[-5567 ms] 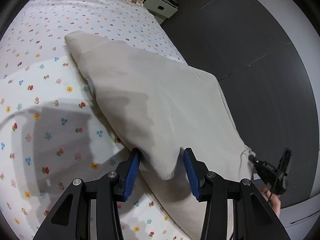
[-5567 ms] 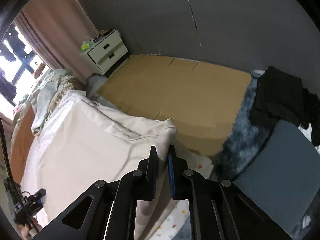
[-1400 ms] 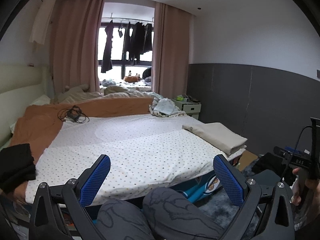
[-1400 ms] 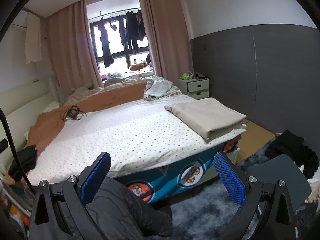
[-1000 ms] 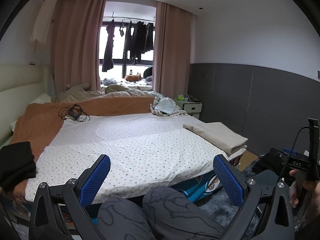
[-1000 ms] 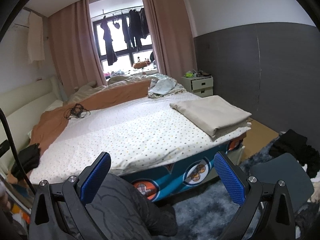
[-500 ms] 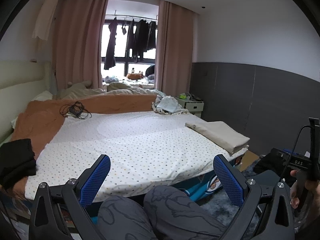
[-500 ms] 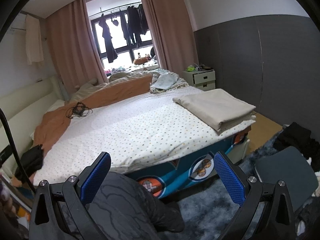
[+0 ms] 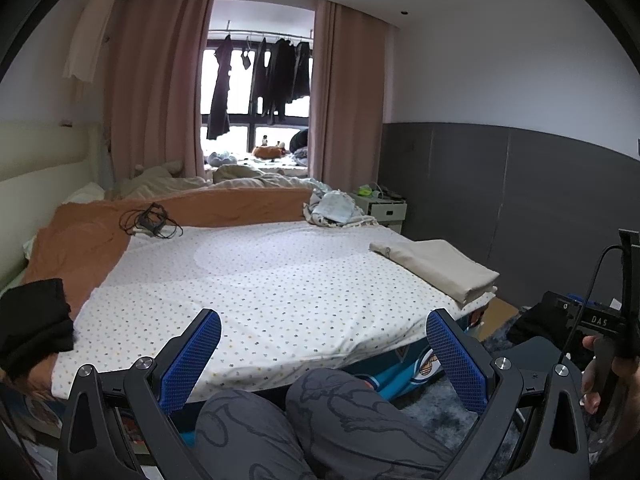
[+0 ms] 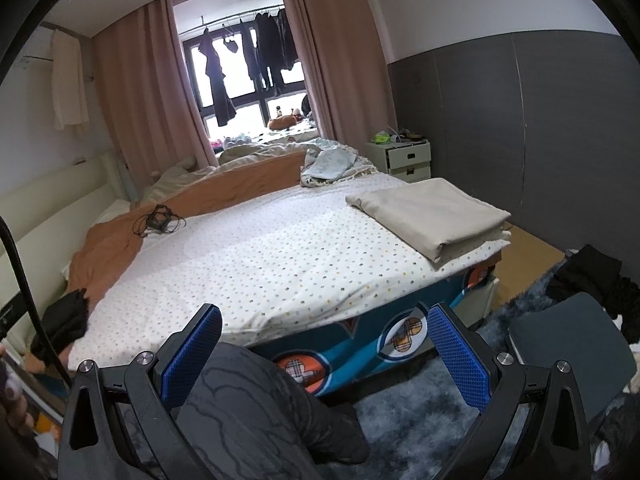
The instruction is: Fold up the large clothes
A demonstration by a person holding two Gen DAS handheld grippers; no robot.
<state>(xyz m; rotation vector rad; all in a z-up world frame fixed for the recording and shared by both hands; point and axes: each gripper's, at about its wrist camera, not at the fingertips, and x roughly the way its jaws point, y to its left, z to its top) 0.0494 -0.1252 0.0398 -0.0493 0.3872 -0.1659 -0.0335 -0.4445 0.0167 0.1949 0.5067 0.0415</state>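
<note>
A folded beige cloth [image 9: 436, 268] [image 10: 432, 212] lies flat at the right near corner of the bed, on the dotted white sheet [image 9: 260, 292] [image 10: 280, 272]. My left gripper [image 9: 324, 354] is open and held well back from the bed, above a person's grey-patterned knees [image 9: 320, 420]. My right gripper [image 10: 326, 354] is open too, with nothing between its blue pads [image 10: 458, 360], over a knee [image 10: 248, 400]. In the left wrist view a hand [image 9: 600, 376] holds the other gripper's handle at the far right.
A black garment [image 9: 34, 320] [image 10: 66, 322] lies at the bed's near left corner. Cables [image 9: 150, 222] rest on an orange blanket [image 9: 80, 236]. A white nightstand [image 10: 406, 158] stands by the grey wall. Dark clothes [image 10: 592, 276] and a grey chair seat [image 10: 568, 340] sit on a shaggy rug.
Over five seconds ago both grippers were at the beige cloth, the right shut on its edge. Both have let go and drawn back from the bed. In the last second the views only drift slightly.
</note>
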